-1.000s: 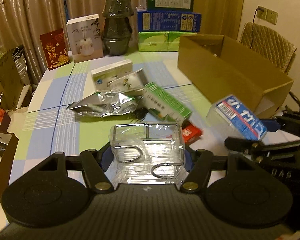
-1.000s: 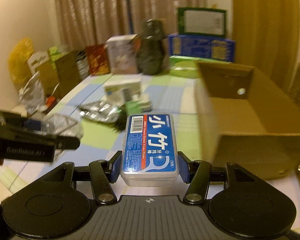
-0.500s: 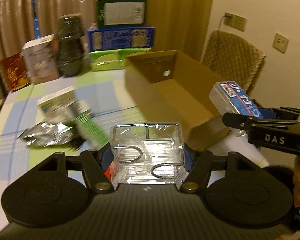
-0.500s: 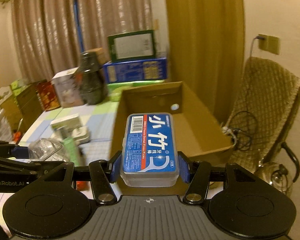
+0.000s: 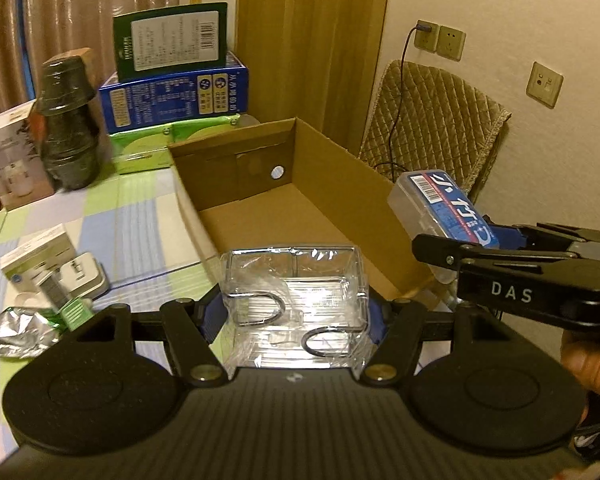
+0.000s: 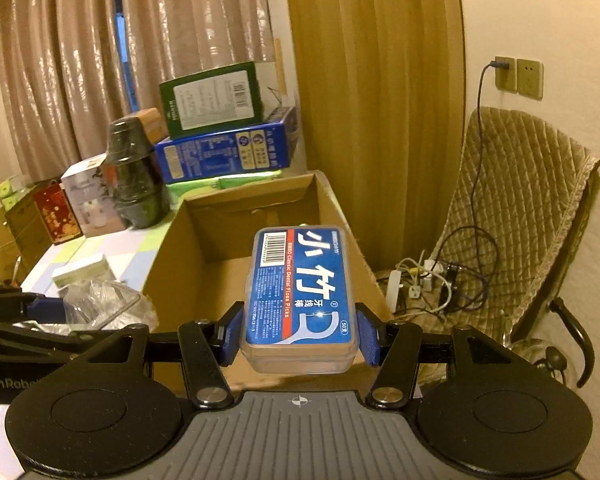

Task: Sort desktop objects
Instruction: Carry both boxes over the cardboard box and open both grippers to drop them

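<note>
Floss-pick case (image 6: pixel 302 296), clear plastic with a blue label: clamped between the blue pads (image 6: pixel 367 334) of my right gripper (image 6: pixel 300 334), held in the air over the near right end of the cardboard box (image 6: pixel 220 276); its underside is not visible.

Clear plastic box (image 5: pixel 296 308), film-wrapped, with two dark wire loops inside: clamped in my left gripper (image 5: pixel 294 316), held just short of the cardboard box's near edge. Glare on the film hides the rest of its contents. In the right wrist view it shows only as a crumpled clear shape at lower left.

Cardboard box, open-topped, with a round hole in its far wall: floor bare where visible; the near part is blocked by both held items.

Checked tablecloth (image 5: pixel 140 216): small white and green cartons (image 5: pixel 40 254) and a silver foil pouch (image 5: pixel 16 330), blurred and cut off at the left edge.

Table's far end: dark jar (image 5: pixel 68 124), blurred; stacked blue and green cartons (image 5: pixel 176 88).

Quilted chair (image 6: pixel 516 216): right of the table, with tangled cables and a power strip beneath it.
</note>
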{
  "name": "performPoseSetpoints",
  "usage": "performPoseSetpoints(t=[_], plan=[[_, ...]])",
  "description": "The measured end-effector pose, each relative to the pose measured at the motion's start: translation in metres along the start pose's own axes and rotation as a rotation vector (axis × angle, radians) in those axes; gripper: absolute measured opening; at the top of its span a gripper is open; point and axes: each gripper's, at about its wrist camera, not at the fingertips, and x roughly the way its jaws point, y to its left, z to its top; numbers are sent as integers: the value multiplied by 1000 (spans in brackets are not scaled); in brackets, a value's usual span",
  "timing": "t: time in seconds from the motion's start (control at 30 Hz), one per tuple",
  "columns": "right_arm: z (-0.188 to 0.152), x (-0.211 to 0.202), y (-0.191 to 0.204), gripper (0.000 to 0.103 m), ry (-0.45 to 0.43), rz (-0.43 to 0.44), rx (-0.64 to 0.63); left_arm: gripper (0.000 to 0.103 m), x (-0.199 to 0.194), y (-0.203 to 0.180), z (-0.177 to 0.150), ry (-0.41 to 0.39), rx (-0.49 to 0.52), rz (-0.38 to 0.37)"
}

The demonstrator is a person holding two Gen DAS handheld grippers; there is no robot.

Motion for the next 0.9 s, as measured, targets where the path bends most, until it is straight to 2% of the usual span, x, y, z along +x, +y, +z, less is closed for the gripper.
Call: performPoseSetpoints(t=[0.57, 0.63, 0.9], plan=[[4, 40, -18, 54, 48, 0, 44, 63, 49, -4, 8, 21, 15, -35], [4, 41, -19, 54, 50, -1, 47, 69, 53, -5, 9, 26, 16, -40], [5, 45, -19, 54, 57, 14, 70, 71, 33, 4, 6, -22, 10, -7]])
